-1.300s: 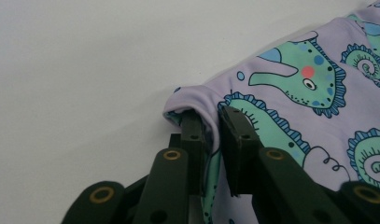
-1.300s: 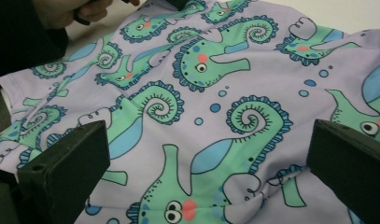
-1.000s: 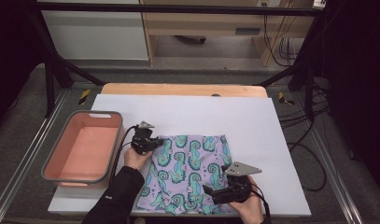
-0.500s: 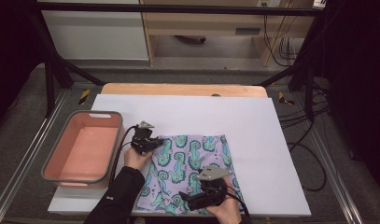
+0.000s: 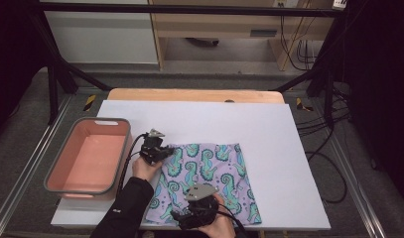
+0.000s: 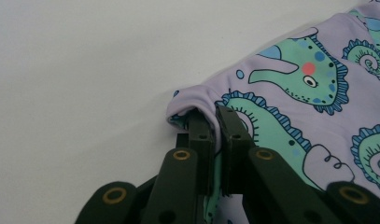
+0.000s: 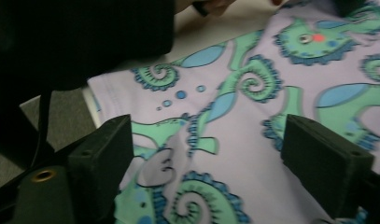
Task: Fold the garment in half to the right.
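The left tongs (image 6: 214, 122) pinch and hide the cloth (image 6: 318, 107) corner.

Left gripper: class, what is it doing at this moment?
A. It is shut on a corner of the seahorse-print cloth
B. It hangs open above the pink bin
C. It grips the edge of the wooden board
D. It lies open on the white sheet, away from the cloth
A: in the left gripper view the left gripper has its jaws closed with a fold of the seahorse-print cloth pinched between them.

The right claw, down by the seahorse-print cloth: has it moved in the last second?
Yes. The right claw slid leftward along the white board's near edge.
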Action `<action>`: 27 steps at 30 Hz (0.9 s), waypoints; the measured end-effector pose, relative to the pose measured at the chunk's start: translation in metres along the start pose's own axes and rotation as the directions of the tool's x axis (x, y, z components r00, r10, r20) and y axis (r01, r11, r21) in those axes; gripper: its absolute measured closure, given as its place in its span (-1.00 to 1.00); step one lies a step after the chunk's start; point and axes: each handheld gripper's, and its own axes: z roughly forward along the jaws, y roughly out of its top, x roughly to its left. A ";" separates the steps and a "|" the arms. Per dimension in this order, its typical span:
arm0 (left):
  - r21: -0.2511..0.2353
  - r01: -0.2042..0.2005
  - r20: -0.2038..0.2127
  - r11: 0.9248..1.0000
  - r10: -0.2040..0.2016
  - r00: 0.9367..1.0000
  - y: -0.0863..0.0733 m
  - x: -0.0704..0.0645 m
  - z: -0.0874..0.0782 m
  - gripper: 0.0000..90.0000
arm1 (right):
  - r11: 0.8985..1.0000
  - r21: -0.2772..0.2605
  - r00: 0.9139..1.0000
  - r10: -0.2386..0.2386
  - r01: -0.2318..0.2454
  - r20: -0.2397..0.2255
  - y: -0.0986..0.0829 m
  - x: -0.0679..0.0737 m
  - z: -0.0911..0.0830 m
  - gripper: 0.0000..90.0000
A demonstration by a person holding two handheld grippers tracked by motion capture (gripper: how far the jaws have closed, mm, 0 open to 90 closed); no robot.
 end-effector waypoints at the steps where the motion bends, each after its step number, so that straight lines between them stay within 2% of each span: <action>1: 0.000 -0.001 -0.001 1.000 0.001 1.000 0.000 0.000 0.000 0.89 | 1.000 0.007 1.000 -0.007 0.007 -0.005 0.000 0.003 0.003 -0.54; 7: 0.002 0.000 -0.001 1.000 0.000 1.000 0.000 0.000 0.000 0.89 | 0.998 0.042 0.999 -0.052 0.052 -0.011 0.001 0.015 0.017 -0.48; 13: 0.006 -0.001 -0.001 1.000 0.001 1.000 0.001 0.000 0.000 0.89 | 0.995 0.064 0.997 -0.076 0.076 -0.010 0.002 0.024 0.028 -0.52; 15: 0.005 -0.002 -0.001 1.000 0.002 1.000 0.001 0.000 0.000 0.89 | 0.993 0.070 0.995 -0.100 0.099 0.004 0.001 0.028 0.031 -0.54; 18: 0.006 0.003 0.003 1.000 -0.003 1.000 0.001 0.001 0.000 0.89 | 0.989 0.076 0.992 -0.127 0.124 0.029 0.001 0.029 0.031 -0.41; 22: 0.023 -0.006 -0.006 1.000 0.006 1.000 0.003 -0.001 0.000 0.89 | 0.988 0.086 0.991 -0.132 0.128 0.032 0.002 0.027 0.029 -0.27; 27: 0.012 0.002 -0.001 1.000 -0.002 1.000 0.002 0.000 0.000 0.89 | 0.986 0.106 0.988 -0.137 0.129 0.065 0.003 0.024 0.023 0.15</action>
